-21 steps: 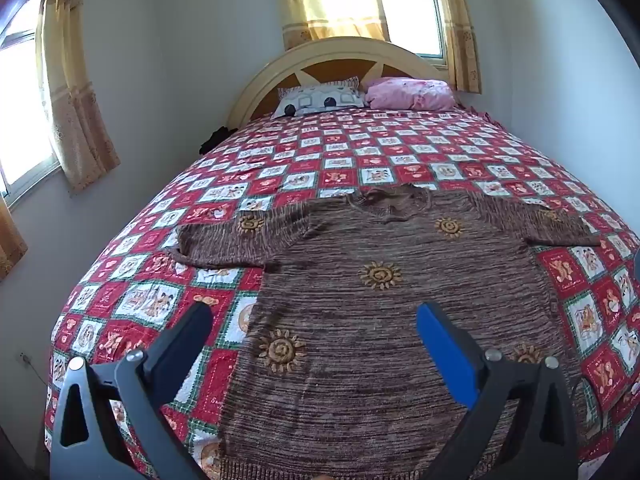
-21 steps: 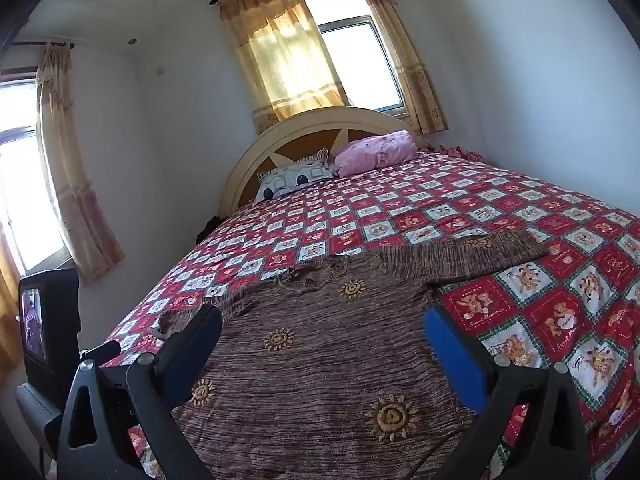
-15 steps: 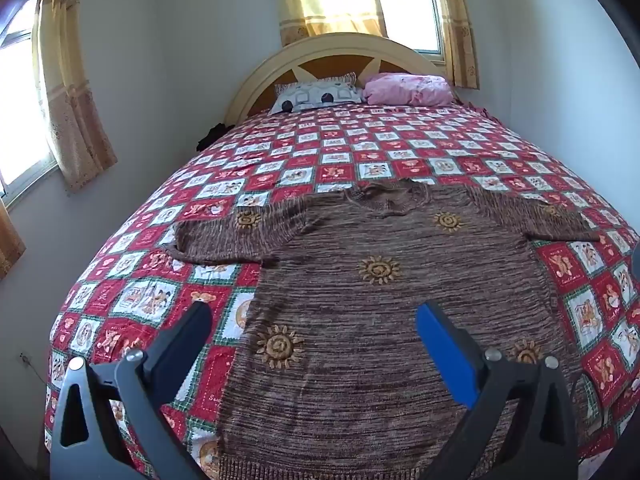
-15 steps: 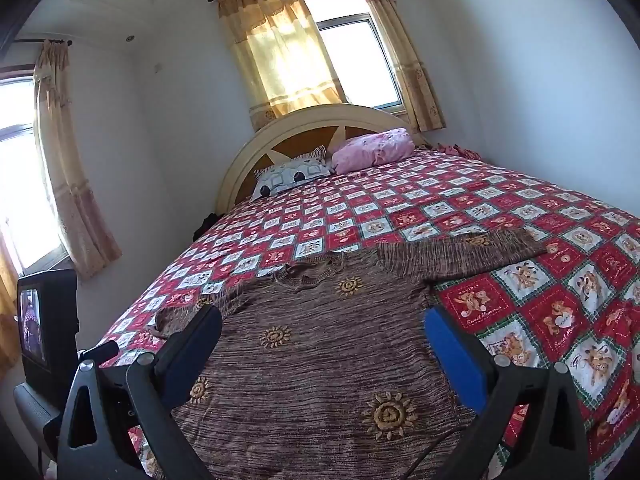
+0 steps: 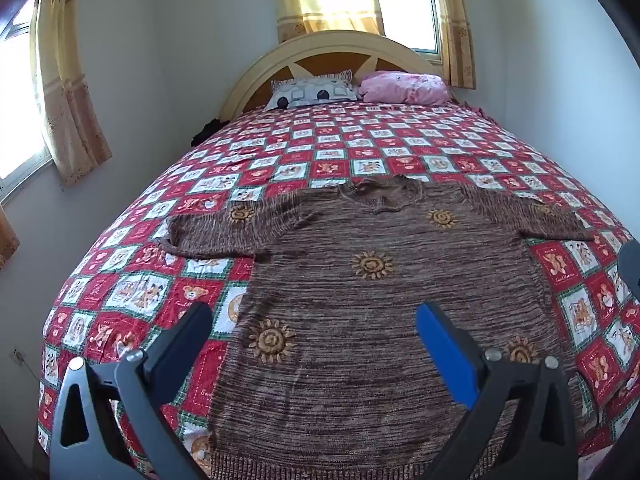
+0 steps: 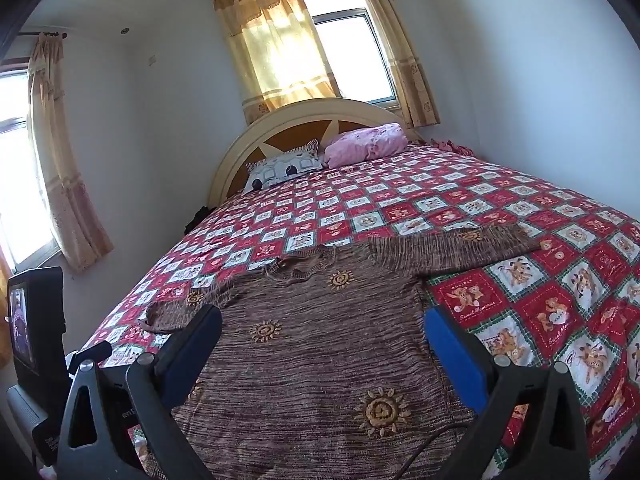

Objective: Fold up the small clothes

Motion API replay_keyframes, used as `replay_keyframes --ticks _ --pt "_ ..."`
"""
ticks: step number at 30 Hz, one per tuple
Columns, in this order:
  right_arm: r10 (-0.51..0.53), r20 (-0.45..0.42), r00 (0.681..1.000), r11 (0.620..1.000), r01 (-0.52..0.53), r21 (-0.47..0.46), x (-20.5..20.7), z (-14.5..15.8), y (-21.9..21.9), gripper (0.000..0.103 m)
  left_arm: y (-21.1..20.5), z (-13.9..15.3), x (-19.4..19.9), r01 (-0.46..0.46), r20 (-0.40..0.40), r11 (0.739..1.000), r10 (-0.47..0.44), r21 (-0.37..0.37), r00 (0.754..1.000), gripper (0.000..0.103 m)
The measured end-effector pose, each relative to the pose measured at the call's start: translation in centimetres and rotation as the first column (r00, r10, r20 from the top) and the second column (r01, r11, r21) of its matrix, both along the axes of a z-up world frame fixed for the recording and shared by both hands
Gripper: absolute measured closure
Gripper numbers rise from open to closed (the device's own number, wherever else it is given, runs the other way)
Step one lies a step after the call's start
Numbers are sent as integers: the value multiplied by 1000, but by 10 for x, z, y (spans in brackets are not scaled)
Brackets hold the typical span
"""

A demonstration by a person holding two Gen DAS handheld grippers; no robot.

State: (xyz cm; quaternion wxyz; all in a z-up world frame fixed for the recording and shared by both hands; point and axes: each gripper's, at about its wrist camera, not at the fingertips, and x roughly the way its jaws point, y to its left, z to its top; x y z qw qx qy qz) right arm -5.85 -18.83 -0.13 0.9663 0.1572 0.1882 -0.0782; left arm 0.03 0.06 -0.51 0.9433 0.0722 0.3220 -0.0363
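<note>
A brown knit sweater (image 5: 360, 300) with orange sun motifs lies flat on the bed, face up, both sleeves spread out to the sides and the neck toward the headboard. My left gripper (image 5: 314, 322) hovers open above its lower part, nothing between the fingers. In the right wrist view the same sweater (image 6: 320, 344) fills the foreground, its right sleeve (image 6: 460, 248) stretched across the quilt. My right gripper (image 6: 324, 332) is open too, above the sweater's right side, holding nothing.
The bed carries a red, white and green patchwork quilt (image 5: 348, 148). Two pillows (image 5: 400, 88) lean on the cream headboard (image 5: 336, 48). Walls flank both sides. A small TV (image 6: 32, 332) stands left of the bed. Curtained windows (image 6: 312, 52) are behind.
Both grippers have tipped down and drawn slightly closer over the sweater; the sweater itself has not moved and the jaws stay wide.
</note>
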Motion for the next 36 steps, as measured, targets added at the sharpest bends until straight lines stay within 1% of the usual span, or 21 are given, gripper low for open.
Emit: replay_keyframes --ticks 36 --pt "-3 -15 1000 1000 4 9 2 -3 -2 1 -6 -11 -1 -2 -24 1000 1 -2 1000 0"
